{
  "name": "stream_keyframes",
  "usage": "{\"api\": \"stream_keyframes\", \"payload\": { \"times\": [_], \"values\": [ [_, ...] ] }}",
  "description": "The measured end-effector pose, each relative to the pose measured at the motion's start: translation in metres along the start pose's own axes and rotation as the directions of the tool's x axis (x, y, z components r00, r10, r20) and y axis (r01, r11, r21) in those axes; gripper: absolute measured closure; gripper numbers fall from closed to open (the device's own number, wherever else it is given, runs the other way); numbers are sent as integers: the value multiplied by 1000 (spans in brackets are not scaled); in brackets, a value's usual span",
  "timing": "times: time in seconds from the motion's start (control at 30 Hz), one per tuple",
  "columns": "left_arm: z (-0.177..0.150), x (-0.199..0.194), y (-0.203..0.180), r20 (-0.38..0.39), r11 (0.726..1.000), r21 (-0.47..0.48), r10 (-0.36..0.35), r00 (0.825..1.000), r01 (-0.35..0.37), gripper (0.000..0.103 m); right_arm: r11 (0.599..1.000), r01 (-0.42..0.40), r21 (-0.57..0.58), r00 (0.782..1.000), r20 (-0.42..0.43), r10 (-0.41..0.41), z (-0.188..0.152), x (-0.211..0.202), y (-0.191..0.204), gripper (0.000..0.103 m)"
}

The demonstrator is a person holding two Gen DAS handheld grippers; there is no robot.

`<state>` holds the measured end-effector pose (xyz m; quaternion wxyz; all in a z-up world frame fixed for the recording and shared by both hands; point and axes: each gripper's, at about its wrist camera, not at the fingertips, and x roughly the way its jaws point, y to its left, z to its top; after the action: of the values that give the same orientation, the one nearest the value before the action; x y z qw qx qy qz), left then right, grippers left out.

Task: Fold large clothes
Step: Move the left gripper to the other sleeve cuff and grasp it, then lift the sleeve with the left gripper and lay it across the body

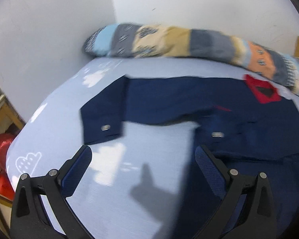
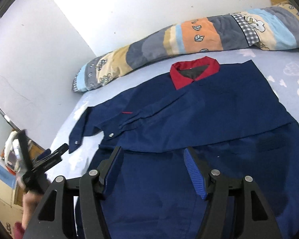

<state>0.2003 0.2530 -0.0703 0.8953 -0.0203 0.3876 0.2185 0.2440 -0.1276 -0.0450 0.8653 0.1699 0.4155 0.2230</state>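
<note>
The right gripper [image 2: 152,153] is held wide and empty above the navy work shirt with a red collar [image 2: 199,115] — spread flat on the pale blue bed sheet [image 2: 279,63]. The left gripper [image 1: 143,153], likewise spread and empty, is seen beside the sleeve cuff [image 1: 101,119].

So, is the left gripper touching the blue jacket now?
Apart. The left wrist view shows the left gripper open over bare bedsheet, and the jacket sleeve cuff lies beyond its fingertips with sheet visible between them.
</note>
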Motion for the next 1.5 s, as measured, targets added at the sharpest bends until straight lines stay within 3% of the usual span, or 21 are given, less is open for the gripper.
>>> {"api": "stream_keyframes", "payload": {
  "times": [0.07, 0.13, 0.27, 0.37, 0.6, 0.8, 0.87, 0.9, 0.97, 1.0, 1.13, 1.27, 1.5],
  "values": [
    [1, 27, 28, -45, 1000, -21, 11, 999, -12, 0, 1000, -17, 17, 1000, -7, 17, 1, 0, -1, 37],
    [4, 44, 43, -46, 999, 16, 50, 998, -49, 0, 999, -31, 40, 999, -15, 31, 2, 0, -5, 37],
    [8, 64, 40, 30, 984, 162, 76, 997, -80, 0, 993, -58, 105, 998, -33, 61, 4, 2, -17, 37],
    [9, 92, 36, -16, 976, 208, 64, 998, -60, 0, 987, -69, 148, 997, -33, 75, 5, 2, -25, 37],
    [11, 136, 43, -82, 983, 168, 84, 993, -69, 0, 987, -47, 152, 998, -39, 53, 5, 6, -29, 37],
    [15, 157, 54, -73, 980, 141, 152, 986, -141, 0, 999, -40, 30, 998, -47, 42, 3, 12, -1, 37],
    [15, 164, 64, -75, 984, 114, 144, 987, -135, 6, 999, -36, -6, 998, -52, 36, 2, 15, 8, 37],
    [16, 167, 67, -81, 985, 110, 141, 987, -132, 14, 999, -32, -27, 998, -52, 30, 1, 16, 12, 37],
    [16, 168, 72, -77, 993, 94, 78, 994, -71, 50, 999, -26, -47, 998, -57, 24, 0, 19, 16, 37],
    [16, 167, 73, -80, 996, 85, 39, 996, -32, 74, 998, -24, -50, 998, -58, 21, -1, 20, 16, 37],
    [19, 160, 77, -57, 998, 56, 15, 998, -12, 80, 999, -26, -23, 997, -68, 25, -2, 25, 11, 37],
    [24, 150, 99, -41, 996, -47, -76, 996, 74, 86, 1000, -28, 5, 997, -68, 28, -1, 26, 6, 37],
    [45, 130, 125, -39, 949, -214, -245, 969, 232, 87, 999, -29, 25, 998, -50, 30, 0, 21, 3, 37]
  ]
}}
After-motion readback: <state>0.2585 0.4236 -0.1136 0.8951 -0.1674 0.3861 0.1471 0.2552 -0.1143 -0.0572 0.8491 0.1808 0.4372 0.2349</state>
